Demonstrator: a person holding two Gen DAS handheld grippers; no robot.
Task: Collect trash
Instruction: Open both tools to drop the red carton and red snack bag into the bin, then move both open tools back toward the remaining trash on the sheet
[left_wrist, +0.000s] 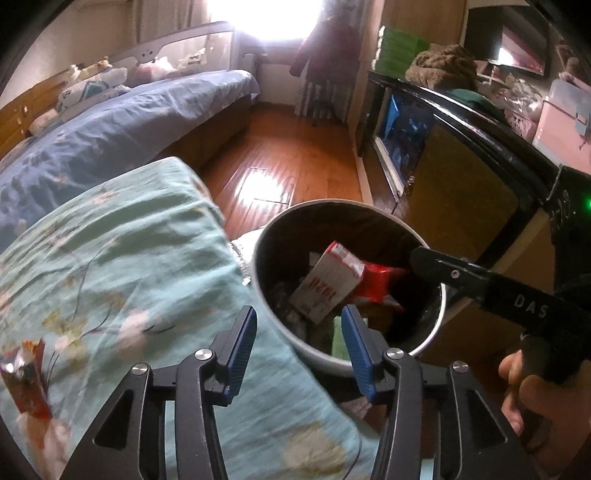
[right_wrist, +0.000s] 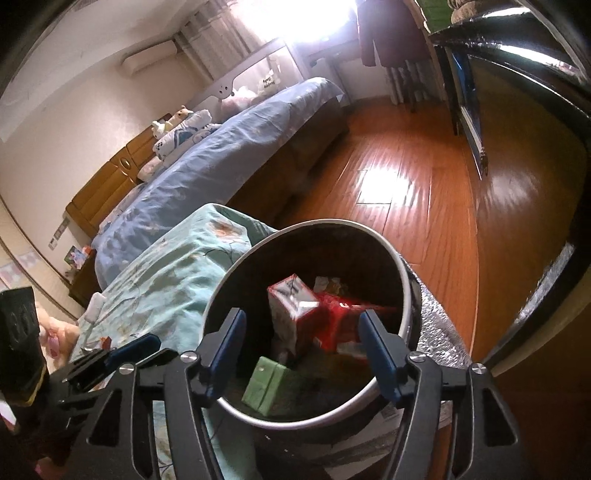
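A round trash bin (left_wrist: 436, 328) with a pale rim stands on the floor beside the bed; it also shows in the right wrist view (right_wrist: 406, 291). Inside lie a red-and-white carton (left_wrist: 328, 284) (right_wrist: 291, 314), a red wrapper (left_wrist: 380, 284) (right_wrist: 343, 317) and a green packet (right_wrist: 264, 384). My left gripper (left_wrist: 299, 343) is open and empty over the bin's near rim and the green quilt. My right gripper (right_wrist: 301, 350) is open and empty above the bin; its finger (left_wrist: 436, 264) reaches over the bin in the left wrist view. A crumpled foil snack wrapper (left_wrist: 26, 380) lies on the quilt at far left.
A teal floral quilt (left_wrist: 110, 266) covers the near bed corner, and a blue duvet (left_wrist: 110, 122) lies beyond. A dark cabinet (left_wrist: 454, 166) runs along the right. Wooden floor (left_wrist: 295, 155) stretches toward the window. A silver foil mat (right_wrist: 439, 332) lies under the bin.
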